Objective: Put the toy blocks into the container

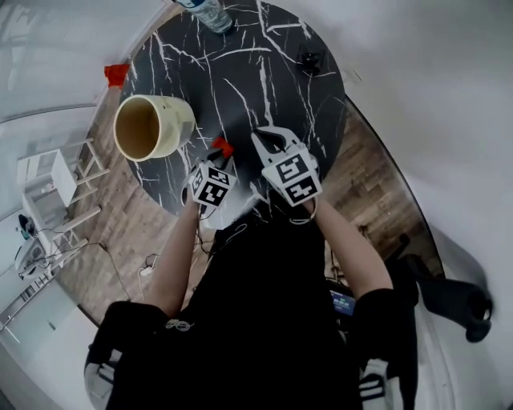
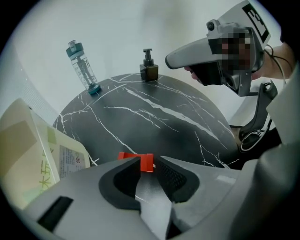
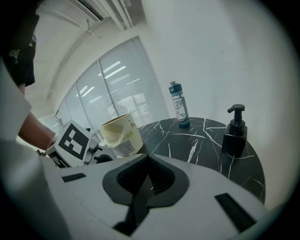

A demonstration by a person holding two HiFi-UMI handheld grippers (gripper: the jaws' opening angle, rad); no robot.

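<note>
A small red toy block (image 1: 223,146) lies on the black marble table (image 1: 240,72), near its front edge. My left gripper (image 1: 221,156) points steeply down at it and is open. In the left gripper view the red block (image 2: 140,161) sits at the tips, with a sliver of space beside the right pad. The cream container (image 1: 152,126) stands open-topped to the left; it fills the left gripper view's left edge (image 2: 28,154). My right gripper (image 1: 271,138) hovers just right of the block, shut and empty (image 3: 149,161). A second red block (image 1: 116,74) shows by the table's far left rim.
A water bottle (image 1: 210,14) stands at the table's far edge and a black pump bottle (image 1: 309,60) at its far right. A white rack (image 1: 56,180) stands on the wooden floor at the left, and a dark chair (image 1: 449,296) at the right.
</note>
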